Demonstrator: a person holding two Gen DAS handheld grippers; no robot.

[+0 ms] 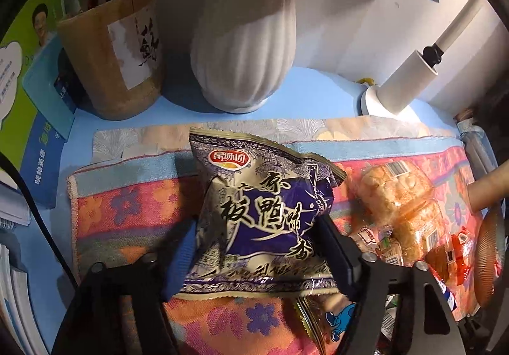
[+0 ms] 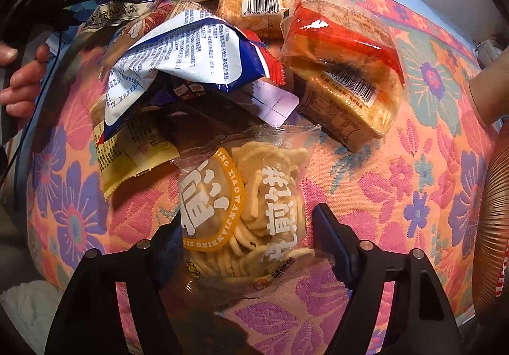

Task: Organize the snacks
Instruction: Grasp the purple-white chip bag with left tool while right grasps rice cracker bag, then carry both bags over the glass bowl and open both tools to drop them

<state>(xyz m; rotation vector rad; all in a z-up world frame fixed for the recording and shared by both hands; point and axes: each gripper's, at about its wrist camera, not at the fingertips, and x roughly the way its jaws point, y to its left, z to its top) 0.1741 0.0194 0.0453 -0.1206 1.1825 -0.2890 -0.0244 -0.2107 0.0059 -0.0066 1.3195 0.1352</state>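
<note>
Left gripper (image 1: 257, 250) clamped on purple snack bag (image 1: 261, 215); right gripper (image 2: 248, 240) part-open, straddling cracker bag (image 2: 245, 212)

black left gripper (image 1: 254, 259), blue pads; right gripper (image 2: 248, 247), silver screws

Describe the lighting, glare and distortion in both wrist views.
Left wrist view: fisheye bends the towel edges, black corners, lamp throws a bright patch, vase soft. Right wrist view: glare streaks on the red-striped cake pack, towel bulges, edges dark.

White wall (image 1: 350, 30), blue tabletop (image 1: 178, 110).
</note>
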